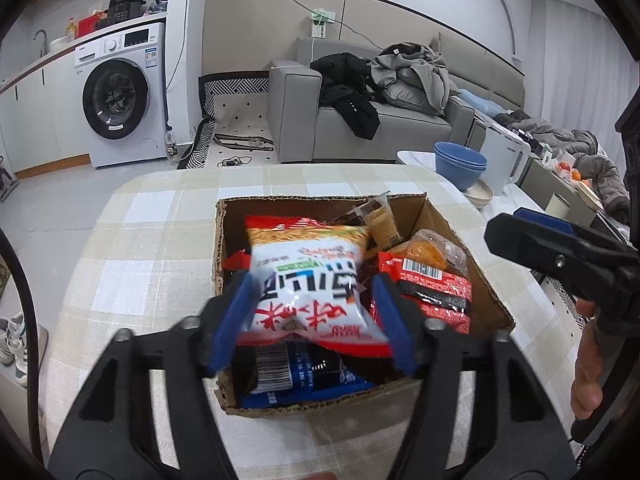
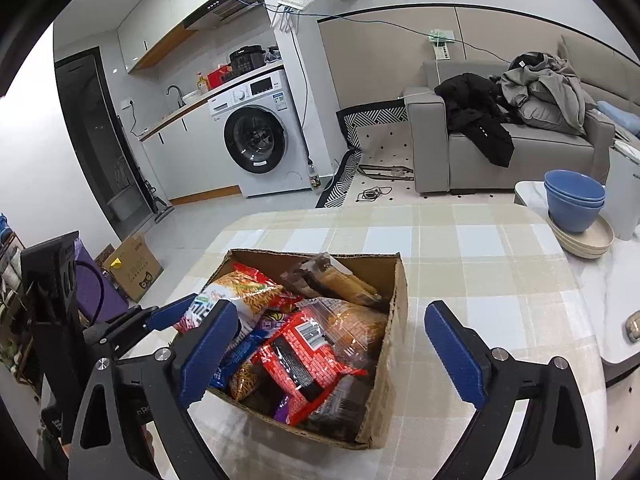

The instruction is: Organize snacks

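An open cardboard box (image 1: 320, 201) (image 2: 395, 320) stands on the checked tablecloth, filled with snack packets. Over it is a white-and-red noodle packet (image 1: 308, 276) (image 2: 240, 292), blurred, between the blue pads of my left gripper (image 1: 312, 284) (image 2: 172, 312); the jaws stand apart and do not squeeze it. Below it lie a blue packet (image 1: 296, 372), a red packet (image 1: 432, 292) (image 2: 308, 352) and a clear bag of bread (image 1: 428, 248) (image 2: 352, 320). My right gripper (image 2: 330, 314) (image 1: 520, 224) hangs wide open over the box's right side with nothing held.
Stacked blue bowls (image 1: 460, 164) (image 2: 574, 200) on cream plates (image 2: 588, 240) and a white kettle (image 1: 502, 160) stand at the table's far right. A hand (image 1: 588, 360) holds the right gripper. Bare tablecloth (image 2: 480, 264) lies beyond and right of the box.
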Demonstrator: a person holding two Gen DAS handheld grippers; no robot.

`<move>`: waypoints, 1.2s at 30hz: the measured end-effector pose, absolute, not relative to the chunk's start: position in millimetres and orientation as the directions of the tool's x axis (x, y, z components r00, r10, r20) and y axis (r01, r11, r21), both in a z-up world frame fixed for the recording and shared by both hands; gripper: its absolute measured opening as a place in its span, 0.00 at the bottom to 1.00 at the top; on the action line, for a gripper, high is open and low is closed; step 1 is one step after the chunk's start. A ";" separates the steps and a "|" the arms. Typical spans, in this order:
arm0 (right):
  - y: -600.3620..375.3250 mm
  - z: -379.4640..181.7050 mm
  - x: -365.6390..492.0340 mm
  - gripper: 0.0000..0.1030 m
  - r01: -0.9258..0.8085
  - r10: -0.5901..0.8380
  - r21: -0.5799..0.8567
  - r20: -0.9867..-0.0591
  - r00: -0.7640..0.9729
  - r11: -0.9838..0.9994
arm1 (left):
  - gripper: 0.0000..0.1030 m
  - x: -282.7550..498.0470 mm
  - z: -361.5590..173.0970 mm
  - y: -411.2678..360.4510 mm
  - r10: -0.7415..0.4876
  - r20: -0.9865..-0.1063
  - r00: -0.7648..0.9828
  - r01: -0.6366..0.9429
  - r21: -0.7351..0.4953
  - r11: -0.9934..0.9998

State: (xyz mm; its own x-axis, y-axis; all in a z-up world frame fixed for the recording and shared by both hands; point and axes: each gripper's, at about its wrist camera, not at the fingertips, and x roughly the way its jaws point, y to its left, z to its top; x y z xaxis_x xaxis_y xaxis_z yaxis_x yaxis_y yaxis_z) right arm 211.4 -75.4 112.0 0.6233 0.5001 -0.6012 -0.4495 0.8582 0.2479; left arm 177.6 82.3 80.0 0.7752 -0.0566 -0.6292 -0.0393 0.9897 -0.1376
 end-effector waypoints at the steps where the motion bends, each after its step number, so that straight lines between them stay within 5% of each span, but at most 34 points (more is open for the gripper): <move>1: -77.9 111.0 209.1 0.95 -0.450 0.503 0.253 -0.599 0.623 0.857 | 0.79 176.0 80.0 82.2 -0.055 -0.629 0.776 -0.041 -0.137 0.990; 4: -84.3 108.7 206.1 0.98 -0.446 0.506 0.260 -0.595 0.624 0.857 | 0.83 172.0 80.7 80.5 -0.062 -0.626 0.777 -0.026 -0.130 0.991; 7: -88.4 105.0 199.1 0.99 -0.454 0.514 0.263 -0.594 0.619 0.851 | 0.98 163.7 81.5 79.2 -0.049 -0.622 0.781 -0.020 -0.104 0.994; 36: -96.3 70.0 110.0 1.00 -0.560 0.568 0.165 -0.443 0.694 0.812 | 0.99 29.5 77.0 83.1 -0.041 -0.508 0.861 -0.016 -0.107 0.994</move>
State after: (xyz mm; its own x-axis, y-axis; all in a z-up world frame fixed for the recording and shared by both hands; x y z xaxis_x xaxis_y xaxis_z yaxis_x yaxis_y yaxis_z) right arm 110.0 -96.3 70.0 0.6938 0.5679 -0.4429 -0.5598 0.8122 0.1645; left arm 29.5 83.1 77.0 0.8605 -0.0405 -0.5078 -0.0162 0.9942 -0.1068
